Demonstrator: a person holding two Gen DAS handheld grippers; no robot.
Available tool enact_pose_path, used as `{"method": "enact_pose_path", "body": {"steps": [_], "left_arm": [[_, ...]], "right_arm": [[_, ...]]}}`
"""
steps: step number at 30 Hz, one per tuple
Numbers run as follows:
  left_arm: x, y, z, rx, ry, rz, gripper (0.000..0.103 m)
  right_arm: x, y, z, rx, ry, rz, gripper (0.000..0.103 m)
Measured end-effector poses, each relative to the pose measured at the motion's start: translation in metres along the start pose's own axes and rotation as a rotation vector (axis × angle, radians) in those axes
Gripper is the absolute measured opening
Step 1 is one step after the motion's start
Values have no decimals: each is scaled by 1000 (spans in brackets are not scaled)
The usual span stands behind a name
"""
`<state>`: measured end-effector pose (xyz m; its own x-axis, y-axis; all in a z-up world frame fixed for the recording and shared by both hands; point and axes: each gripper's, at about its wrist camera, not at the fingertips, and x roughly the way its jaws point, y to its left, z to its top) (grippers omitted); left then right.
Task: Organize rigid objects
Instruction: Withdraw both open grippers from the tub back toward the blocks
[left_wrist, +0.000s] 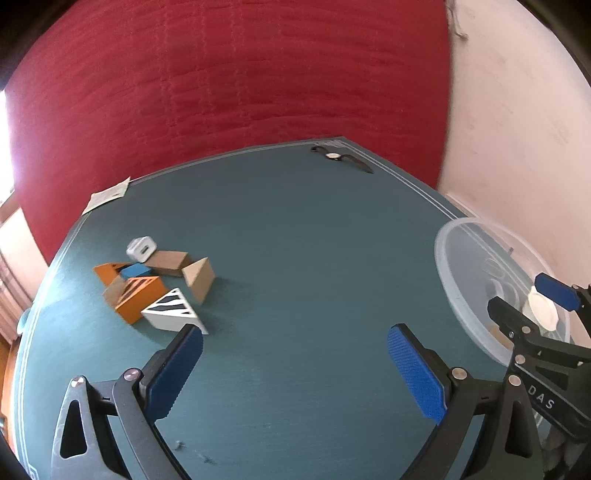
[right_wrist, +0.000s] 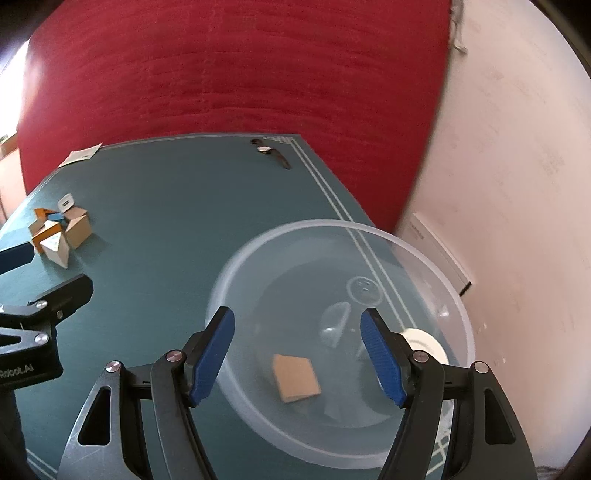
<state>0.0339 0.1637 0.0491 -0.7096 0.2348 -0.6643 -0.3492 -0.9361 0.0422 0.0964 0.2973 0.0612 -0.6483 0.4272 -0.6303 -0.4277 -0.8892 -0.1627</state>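
A cluster of rigid blocks lies on the teal table (left_wrist: 295, 240): a white striped wedge (left_wrist: 173, 314), an orange striped block (left_wrist: 140, 295), a tan wooden wedge (left_wrist: 201, 277), a brown block (left_wrist: 168, 262), a blue piece (left_wrist: 135, 271) and a white charger (left_wrist: 142, 248). My left gripper (left_wrist: 295, 369) is open and empty, just right of the cluster. My right gripper (right_wrist: 297, 354) is open and empty above a clear plastic bowl (right_wrist: 236, 280). The bowl holds a tan wooden block (right_wrist: 295, 376) and a white round piece (right_wrist: 424, 343).
A wristwatch (left_wrist: 340, 157) lies near the table's far edge. A paper slip (left_wrist: 107, 195) sits at the far left corner. A red wall stands behind the table, a pale wall to the right. The cluster also shows in the right wrist view (right_wrist: 59, 232).
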Motion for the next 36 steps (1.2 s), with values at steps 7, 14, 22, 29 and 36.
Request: {"method": "enact_pose_path", "body": {"steps": [7,14,22,29,36], "left_arm": [[-1,20,-5,-36,5,33,102],[1,42,-8,-68,11,60,102],[3,68,-11,-104,15,94,102],[4,87,-10,-135,18,122,102],[8,98,-11,-152,29,136,102]], "right_arm": [[4,30,9,-47,-1,34,72],[12,59,19,-84,-2,73,72],[11,85,23,-113,-6,114,72],[13,102,25,-134,1,138,72],[15,111,24,-143,6,152,72]]}}
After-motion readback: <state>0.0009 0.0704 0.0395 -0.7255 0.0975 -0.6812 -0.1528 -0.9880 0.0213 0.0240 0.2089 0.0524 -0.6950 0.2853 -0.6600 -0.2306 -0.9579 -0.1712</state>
